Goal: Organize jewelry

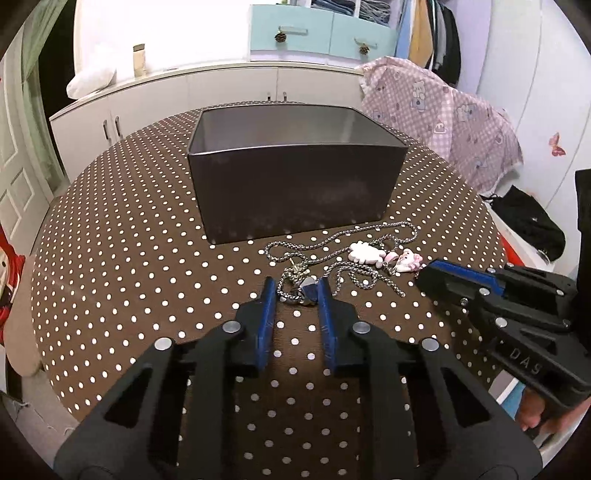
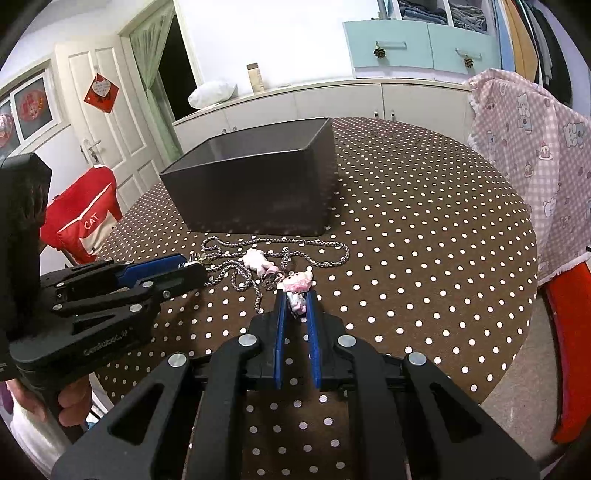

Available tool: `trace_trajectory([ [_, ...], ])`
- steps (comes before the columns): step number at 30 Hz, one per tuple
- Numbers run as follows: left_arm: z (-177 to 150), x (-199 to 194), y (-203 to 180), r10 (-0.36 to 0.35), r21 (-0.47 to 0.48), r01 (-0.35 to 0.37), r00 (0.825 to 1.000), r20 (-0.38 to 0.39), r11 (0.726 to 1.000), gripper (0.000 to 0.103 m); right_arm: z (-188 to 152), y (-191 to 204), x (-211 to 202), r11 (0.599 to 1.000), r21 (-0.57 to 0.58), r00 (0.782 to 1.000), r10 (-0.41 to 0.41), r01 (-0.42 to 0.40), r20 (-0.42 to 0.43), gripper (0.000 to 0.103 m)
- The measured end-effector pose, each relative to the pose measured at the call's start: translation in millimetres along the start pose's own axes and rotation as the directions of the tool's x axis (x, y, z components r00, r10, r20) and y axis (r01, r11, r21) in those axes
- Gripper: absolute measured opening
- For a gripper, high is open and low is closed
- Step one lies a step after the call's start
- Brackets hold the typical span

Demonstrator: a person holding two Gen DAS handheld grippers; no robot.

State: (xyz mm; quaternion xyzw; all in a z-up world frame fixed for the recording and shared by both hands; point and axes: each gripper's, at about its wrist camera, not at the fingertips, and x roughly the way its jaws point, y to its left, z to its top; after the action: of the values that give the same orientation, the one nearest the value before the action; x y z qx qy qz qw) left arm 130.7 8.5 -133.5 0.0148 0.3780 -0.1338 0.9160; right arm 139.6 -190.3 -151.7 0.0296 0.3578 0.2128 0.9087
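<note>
The dark box (image 1: 295, 177) shows no contents — left gripper (image 1: 296, 291) pinches the chain's pendant (image 1: 308, 290), right gripper (image 2: 296, 301) a pink charm (image 2: 298, 301).

Bedroom with a round table (image 1: 110, 295) in brown polka-dot cloth

White low cabinets (image 2: 332, 99) line the far wall under 2 pale teal drawers (image 1: 321, 33); a white panelled door (image 2: 103, 122) stands left, a pink checked cloth (image 2: 535, 155) drapes right.

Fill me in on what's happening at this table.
A person is sorting jewelry with two handheld grippers. The left gripper has closed on a silver pendant of the tangled chain. The right gripper pinches a pink-and-white charm. The dark box behind stands open on the polka-dot table.
</note>
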Motion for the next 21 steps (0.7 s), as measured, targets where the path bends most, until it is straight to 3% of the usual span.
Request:
trace_trajectory([
  [9, -11, -6, -1, 0.002, 0.025, -0.003, 0.999, 0.048, 1.000, 0.023, 1, 3, -1, 0.999, -0.035, 1.000, -0.015, 0.015, -0.006, 0.024],
  [14, -9, -6, 1, -0.005, 0.009, 0.004, 0.999, 0.045, 1.000, 0.022, 3, 13, 11, 0.992, -0.111, 0.998, -0.052, 0.054, 0.018, 0.021],
  [16, -11, -9, 1, -0.007, 0.009, 0.007, 0.999, 0.051, 1.000, 0.023, 4, 12, 11, 0.993, -0.099, 0.998, -0.059, 0.060, 0.013, 0.014],
  [21, -14, -13, -3, -0.036, 0.013, 0.035, 0.996, 0.076, 0.999, 0.023, 3, 7, 6, 0.996, -0.073, 0.999, -0.047, 0.047, 0.007, 0.014],
])
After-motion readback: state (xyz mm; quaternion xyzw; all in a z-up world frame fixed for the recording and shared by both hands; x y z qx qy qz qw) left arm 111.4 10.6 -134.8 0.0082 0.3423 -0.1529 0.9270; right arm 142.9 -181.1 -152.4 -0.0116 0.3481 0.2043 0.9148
